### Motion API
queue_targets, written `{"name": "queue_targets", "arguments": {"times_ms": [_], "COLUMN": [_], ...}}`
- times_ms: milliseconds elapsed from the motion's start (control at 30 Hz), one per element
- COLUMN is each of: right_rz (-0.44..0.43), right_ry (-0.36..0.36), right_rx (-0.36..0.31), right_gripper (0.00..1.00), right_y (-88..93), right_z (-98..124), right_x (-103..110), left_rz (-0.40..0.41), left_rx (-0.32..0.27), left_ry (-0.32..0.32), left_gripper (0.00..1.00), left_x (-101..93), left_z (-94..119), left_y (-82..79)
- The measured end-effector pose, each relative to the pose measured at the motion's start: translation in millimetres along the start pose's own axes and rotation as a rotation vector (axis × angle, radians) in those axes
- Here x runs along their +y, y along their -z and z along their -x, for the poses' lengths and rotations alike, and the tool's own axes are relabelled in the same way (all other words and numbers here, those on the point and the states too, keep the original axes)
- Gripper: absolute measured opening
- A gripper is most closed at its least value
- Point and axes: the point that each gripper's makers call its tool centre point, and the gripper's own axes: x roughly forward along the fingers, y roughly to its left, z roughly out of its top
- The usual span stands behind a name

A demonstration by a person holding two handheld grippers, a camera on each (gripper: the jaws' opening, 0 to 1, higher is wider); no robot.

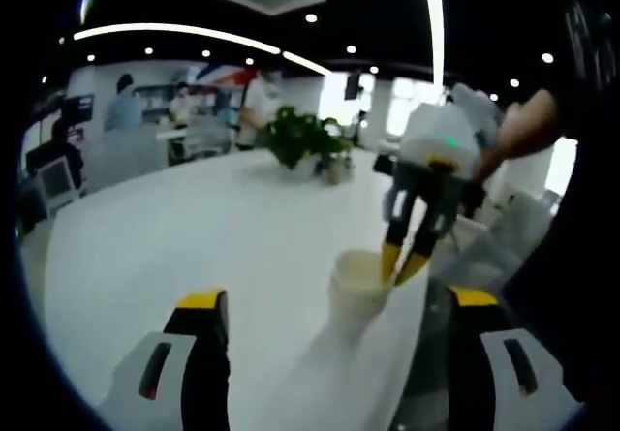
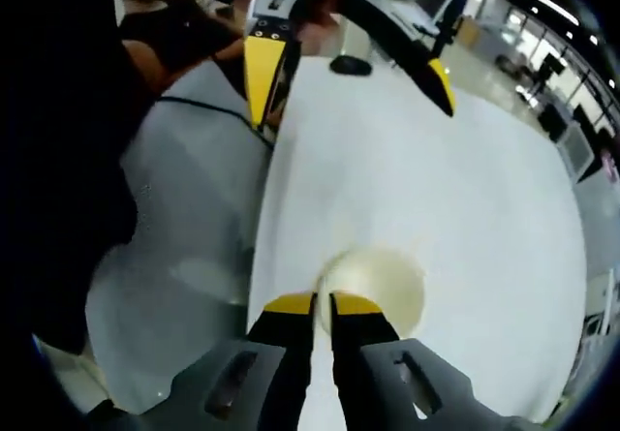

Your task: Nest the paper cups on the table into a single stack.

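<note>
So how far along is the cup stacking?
In hand: the right gripper pinches the rim of a paper cup standing near the table edge. The left gripper waits open beside it. I can't tell if cups are already nested inside, and I see no loose cups.

A wide white counter (image 1: 194, 237) stretched toward a potted plant (image 1: 305, 138). Overhead, a dark ceiling (image 1: 368, 5) carried curved light strips (image 1: 174, 32) and round spot lamps. People (image 1: 260, 102) stood by pale desks beyond, near bright windows (image 1: 407, 97).
</note>
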Motion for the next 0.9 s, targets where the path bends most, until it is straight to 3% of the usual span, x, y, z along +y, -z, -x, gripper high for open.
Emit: {"name": "queue_targets", "arguments": {"times_ms": [367,900], "right_rz": [0.002,-0.05], "right_ry": [0.003,0.086], "right_rx": [0.004,-0.1], "right_gripper": [0.12,0.27], "right_y": [2.5,-0.7], "right_z": [-3.2,20.7], "right_x": [2.3,4.0], "left_rz": [0.008,0.021], "left_rx": [-0.006,0.008], "left_ry": [0.004,0.005], "left_gripper": [0.91,0.91], "left_x": [-0.8,0.5], "left_z": [-0.3,-2.5], "left_y": [-0.9,3.5]}}
